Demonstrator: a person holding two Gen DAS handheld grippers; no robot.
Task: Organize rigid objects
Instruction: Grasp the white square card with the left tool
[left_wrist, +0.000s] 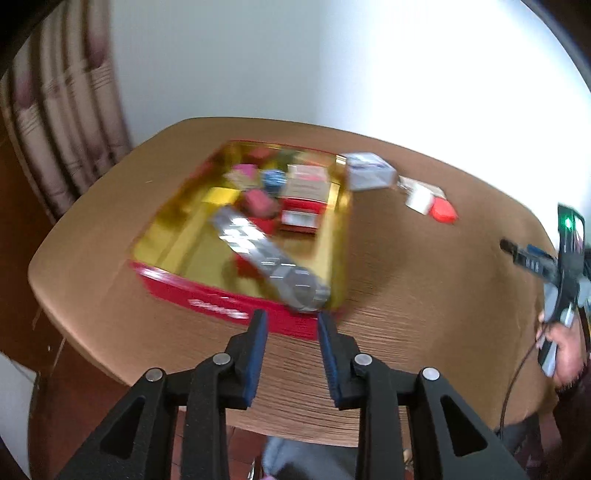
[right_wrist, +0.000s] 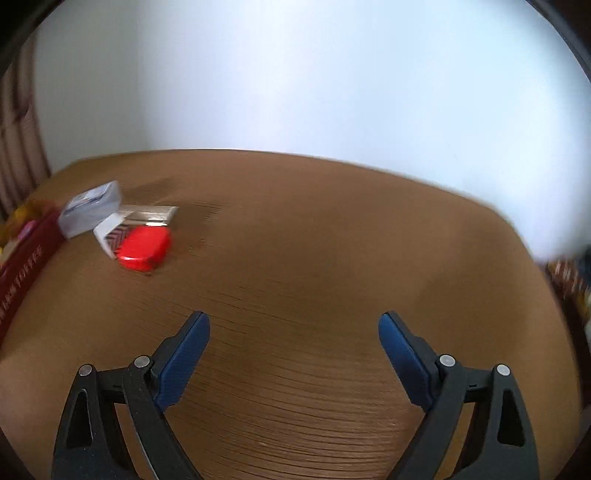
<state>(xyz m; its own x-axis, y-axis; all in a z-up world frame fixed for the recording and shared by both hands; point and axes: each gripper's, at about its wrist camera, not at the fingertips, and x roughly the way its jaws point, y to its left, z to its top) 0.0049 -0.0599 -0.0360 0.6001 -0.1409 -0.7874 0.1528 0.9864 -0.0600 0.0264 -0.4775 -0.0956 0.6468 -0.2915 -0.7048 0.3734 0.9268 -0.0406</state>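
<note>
l gripper (left_wrist: 290, 319) jaws apart, silver pack (left_wrist: 269, 254) just beyond.

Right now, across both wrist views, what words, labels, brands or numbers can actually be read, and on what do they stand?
None can be read.
White lettering on the red box with gold lining, on its front wall and on its side wall in the right wrist view: blurred.
Print on the grey-blue carton: too blurred.
Pattern on the white packet: no text discernible.
Red-and-white cartons inside: blurred.

My right hand-held gripper (right_wrist: 294, 325) hangs wide open over the bare desk (right_wrist: 332, 240); far left, a red case (right_wrist: 145, 247) touches a white box (right_wrist: 110, 232) beside a grey box (right_wrist: 90, 208).
</note>
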